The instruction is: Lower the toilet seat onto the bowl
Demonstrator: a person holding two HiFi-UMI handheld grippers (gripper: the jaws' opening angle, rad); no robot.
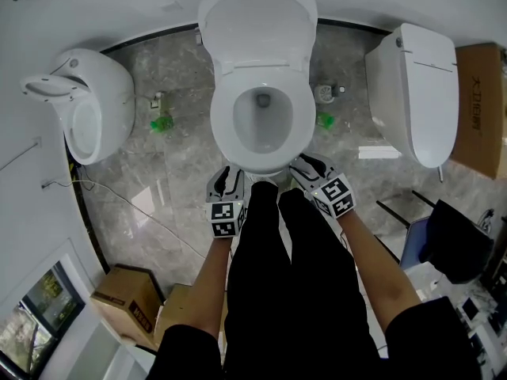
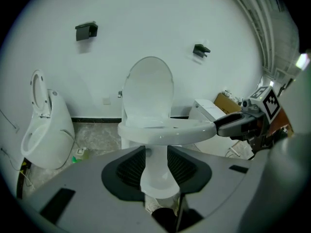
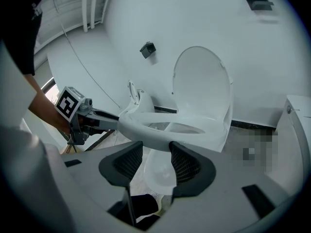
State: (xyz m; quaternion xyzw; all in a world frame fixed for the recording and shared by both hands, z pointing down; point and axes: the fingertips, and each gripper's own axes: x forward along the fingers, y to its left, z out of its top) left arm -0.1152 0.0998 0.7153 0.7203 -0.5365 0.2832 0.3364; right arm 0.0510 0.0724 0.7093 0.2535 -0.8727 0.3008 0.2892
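Seat: white oval plastic toilet seat (image 1: 223, 125), lying flat on the white ceramic bowl (image 2: 158, 171).
Lid: white plastic lid (image 1: 257, 22), upright behind.
Left gripper (image 1: 227, 180): at the bowl's front, jaws wide apart, gripping nothing.
Right gripper (image 1: 310, 167): beside it, likewise.

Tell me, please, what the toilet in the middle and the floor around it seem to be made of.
Toilet bowl: probably glazed ceramic, being smooth, white and glossy with soft highlights.
Seat and lid: the same glossy white, perhaps plastic; the look does not settle it.
Floor: polished stone or stone-look tile, with grey veining and a bright reflection.
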